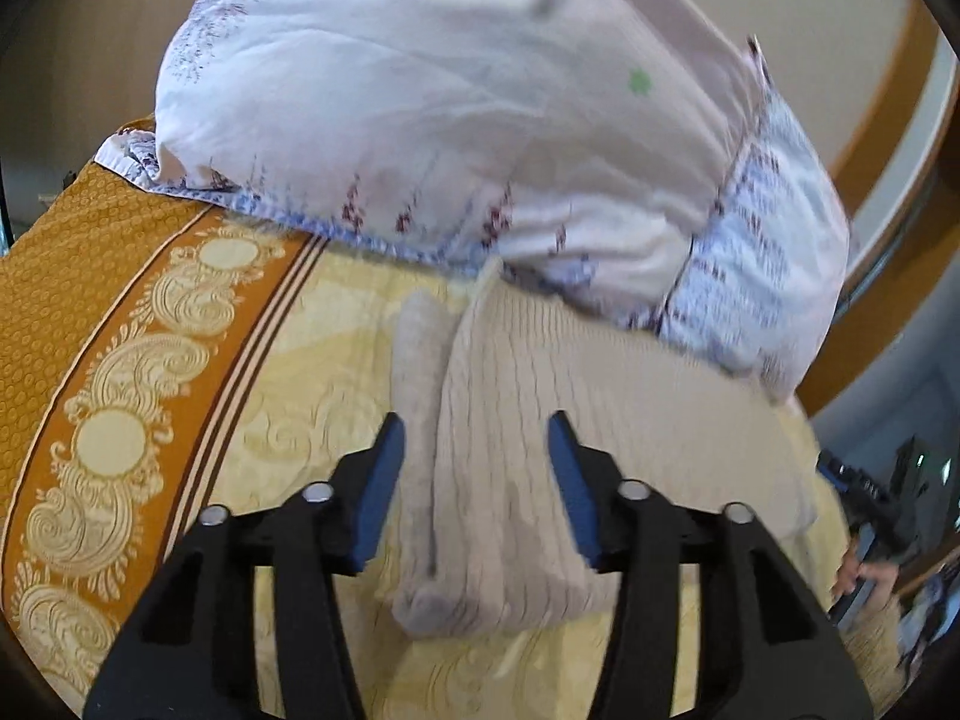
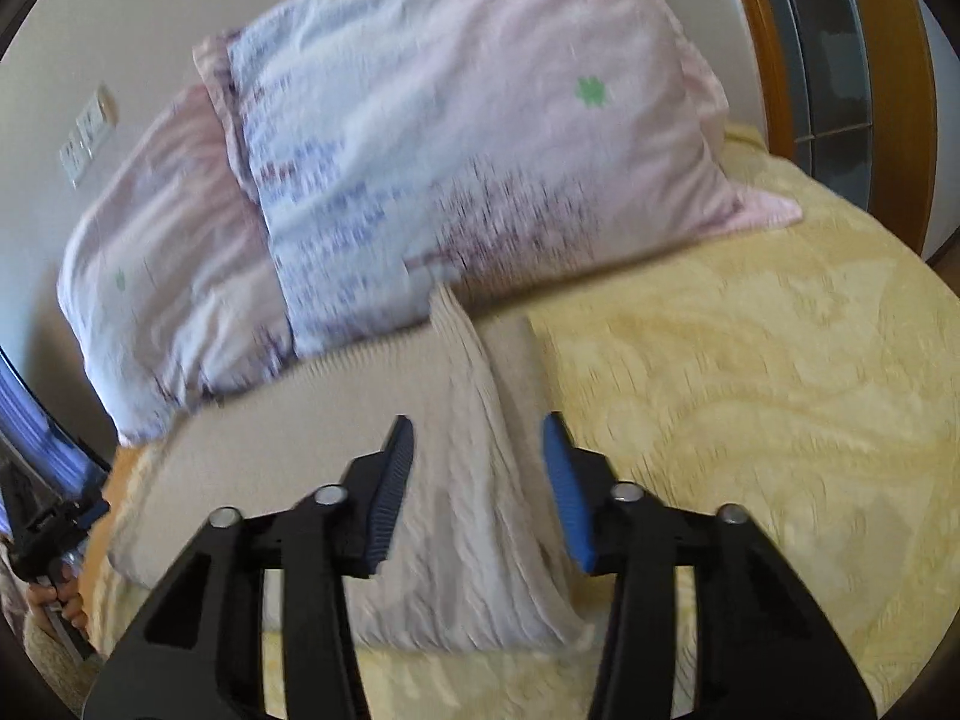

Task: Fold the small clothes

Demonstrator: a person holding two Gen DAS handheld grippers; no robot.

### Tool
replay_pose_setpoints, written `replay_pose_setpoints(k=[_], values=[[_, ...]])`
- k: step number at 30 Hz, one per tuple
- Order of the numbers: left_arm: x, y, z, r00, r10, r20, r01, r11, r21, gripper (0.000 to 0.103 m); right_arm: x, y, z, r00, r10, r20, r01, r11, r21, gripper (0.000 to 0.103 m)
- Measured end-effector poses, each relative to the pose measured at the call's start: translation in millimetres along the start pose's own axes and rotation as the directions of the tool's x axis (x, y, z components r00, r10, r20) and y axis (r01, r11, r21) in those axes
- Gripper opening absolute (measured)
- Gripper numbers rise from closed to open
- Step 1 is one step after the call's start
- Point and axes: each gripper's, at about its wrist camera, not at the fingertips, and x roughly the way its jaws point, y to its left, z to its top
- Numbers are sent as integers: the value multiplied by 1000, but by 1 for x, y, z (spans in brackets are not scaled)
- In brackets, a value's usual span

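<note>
A beige ribbed knit garment lies on the yellow patterned bedspread, its left side folded over in a long flap. My left gripper is open just above that folded left edge, with nothing between the jaws. In the right wrist view the same garment shows a folded flap along its right side. My right gripper is open over that flap, holding nothing. The left gripper also shows at the far left of the right wrist view.
Two pale floral pillows rest at the head of the bed, just behind the garment. An orange ornamental border runs along the bedspread's left side. A wooden door frame stands at the back right. The right gripper shows at the left wrist view's edge.
</note>
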Motion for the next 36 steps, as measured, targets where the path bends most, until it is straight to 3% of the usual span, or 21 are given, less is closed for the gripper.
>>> replay_pose_setpoints(k=[8,11,13,15,16,24,28,36], values=[[15,-1,-17,999,5,-52,-5,1000,-5,43,12,-3,-16,997,4,-71,-5,1000,-22,38],[23,-3,-19,997,7,-75,-8,1000,-7,34,15,0,-19,997,-3,-77,-1,999,-48,35],[26,-2,-21,996,20,-84,-21,1000,-7,27,17,2,-20,997,-8,-76,3,998,-62,29],[29,0,-21,996,17,-91,-19,1000,-19,11,18,2,-20,997,-7,-77,2,997,-72,15],[29,3,-21,996,10,-93,-14,999,-36,10,18,3,-21,997,-9,-71,3,997,-82,15],[6,5,-21,997,-49,-52,47,998,-47,7,-7,16,-18,1000,9,20,-7,994,-109,11],[-7,7,-26,996,-72,-49,70,996,-48,7,-15,20,-22,1000,11,20,-8,993,-115,11],[4,25,-40,993,-58,-102,50,995,-84,7,-9,6,-48,992,-118,-40,115,990,-77,11]])
